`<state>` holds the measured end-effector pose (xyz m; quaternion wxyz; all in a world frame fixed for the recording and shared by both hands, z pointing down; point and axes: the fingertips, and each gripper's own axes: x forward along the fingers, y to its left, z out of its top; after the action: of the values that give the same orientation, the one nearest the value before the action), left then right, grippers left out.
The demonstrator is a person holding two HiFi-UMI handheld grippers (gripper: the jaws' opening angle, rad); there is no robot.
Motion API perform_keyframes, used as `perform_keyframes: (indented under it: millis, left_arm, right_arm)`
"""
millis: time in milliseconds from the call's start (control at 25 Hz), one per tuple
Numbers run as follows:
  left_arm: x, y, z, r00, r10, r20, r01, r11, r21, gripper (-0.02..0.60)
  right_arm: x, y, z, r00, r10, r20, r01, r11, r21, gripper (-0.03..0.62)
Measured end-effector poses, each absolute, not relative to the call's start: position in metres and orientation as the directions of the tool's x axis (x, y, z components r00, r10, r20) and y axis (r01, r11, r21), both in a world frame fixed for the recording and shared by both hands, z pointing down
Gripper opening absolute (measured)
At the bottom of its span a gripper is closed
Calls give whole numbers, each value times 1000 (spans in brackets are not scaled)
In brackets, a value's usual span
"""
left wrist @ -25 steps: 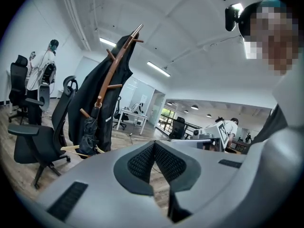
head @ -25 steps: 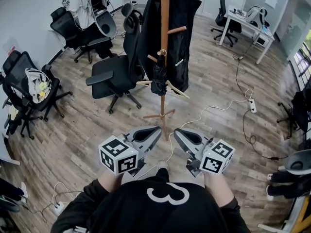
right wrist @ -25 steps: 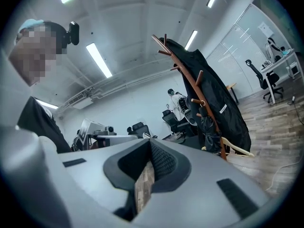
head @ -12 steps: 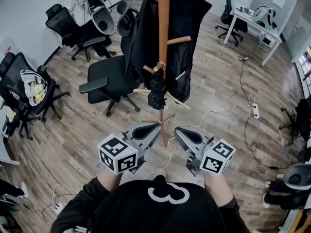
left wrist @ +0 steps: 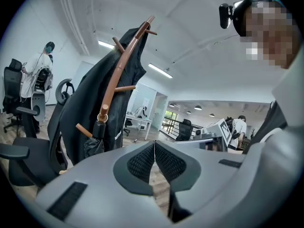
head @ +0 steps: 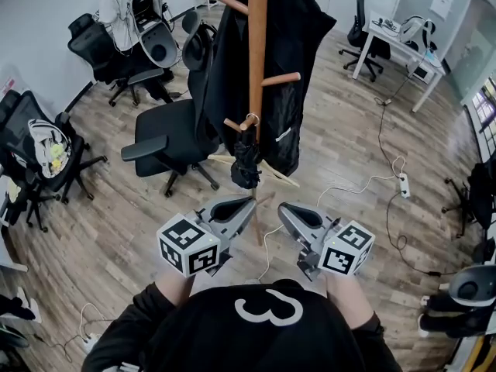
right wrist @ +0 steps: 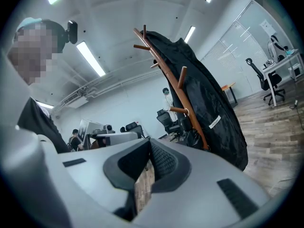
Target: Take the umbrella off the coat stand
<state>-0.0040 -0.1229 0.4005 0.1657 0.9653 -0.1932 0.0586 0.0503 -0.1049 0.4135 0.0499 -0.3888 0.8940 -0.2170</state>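
Note:
A folded black umbrella [head: 246, 160] hangs by its handle from a low peg of the wooden coat stand [head: 256, 68], in front of a long black coat [head: 293, 60]. In the head view my left gripper [head: 249, 201] and right gripper [head: 282, 208] are side by side just short of the stand, below the umbrella, touching nothing. Both are shut and hold nothing. The left gripper view has its gripper [left wrist: 155, 144] low, with the umbrella [left wrist: 94, 145] left of the jaws. The right gripper view has its gripper [right wrist: 150, 142] left of the umbrella [right wrist: 194, 137], which is dark against the coat.
A black office chair [head: 172, 130] stands close to the stand's left. More chairs [head: 39, 142] line the left wall. A cable and power strip [head: 401, 181] lie on the wood floor to the right. A white desk [head: 403, 39] is at the far right.
Both grippers have come closer to the coat stand, and the umbrella now hangs nearer above their tips. Their jaws stayed shut.

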Motion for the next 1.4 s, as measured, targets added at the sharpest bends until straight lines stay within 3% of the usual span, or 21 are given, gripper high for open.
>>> perform_keyframes:
  millis: [680,1240,1400]
  left_arm:
    - [2,-196,405,844,-509,172,-537,-803,259,22]
    - [17,-263,438,754,-598,272,-649,-742,169,221]
    - [17,-281,445,730,-618,292,-672,-726,142,247]
  right_arm:
    - [86,-161,425,-727,-677,113,-639,607,-473,26]
    - [106,-220,439,-768,-626,135,-594,618,-516,26]
    - [109,-230,439,-769,-624,136,-590,613,-525,26]
